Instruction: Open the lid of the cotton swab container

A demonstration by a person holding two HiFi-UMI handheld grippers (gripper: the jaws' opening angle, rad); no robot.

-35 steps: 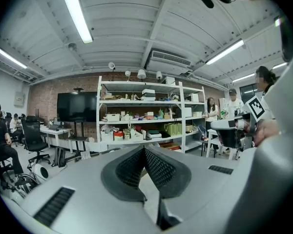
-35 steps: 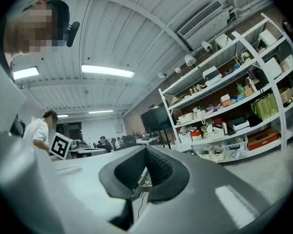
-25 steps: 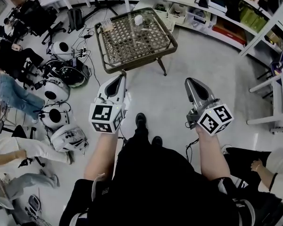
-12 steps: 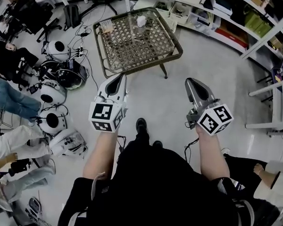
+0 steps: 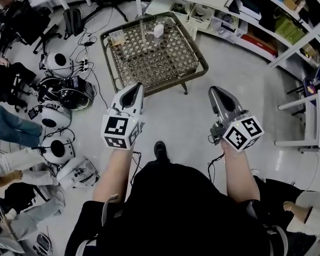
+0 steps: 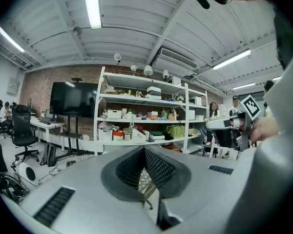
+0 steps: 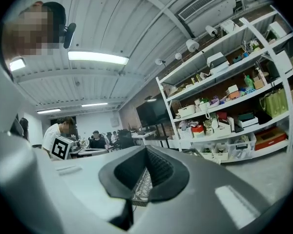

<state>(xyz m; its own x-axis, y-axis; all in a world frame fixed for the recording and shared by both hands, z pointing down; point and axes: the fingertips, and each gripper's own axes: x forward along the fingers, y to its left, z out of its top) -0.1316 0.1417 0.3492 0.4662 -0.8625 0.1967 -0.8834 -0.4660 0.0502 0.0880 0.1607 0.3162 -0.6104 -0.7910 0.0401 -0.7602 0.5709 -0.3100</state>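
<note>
Short of table [image 5: 154, 60] | left hand-held gripper [image 5: 137, 86], right hand-held gripper [image 5: 214, 90]: outstretched, closed, empty

The person wears a black top [image 5: 176, 207] and a black shoe [image 5: 160, 149]. The left gripper [image 5: 136, 86] and right gripper [image 5: 214, 90] are grey, with black-and-white marker cubes [image 5: 120, 133]

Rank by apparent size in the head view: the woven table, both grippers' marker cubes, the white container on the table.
1. Woven table, largest.
2. Left marker cube and right marker cube: alike, and enlarged by nearness to the camera.
3. White container, smallest.
</note>
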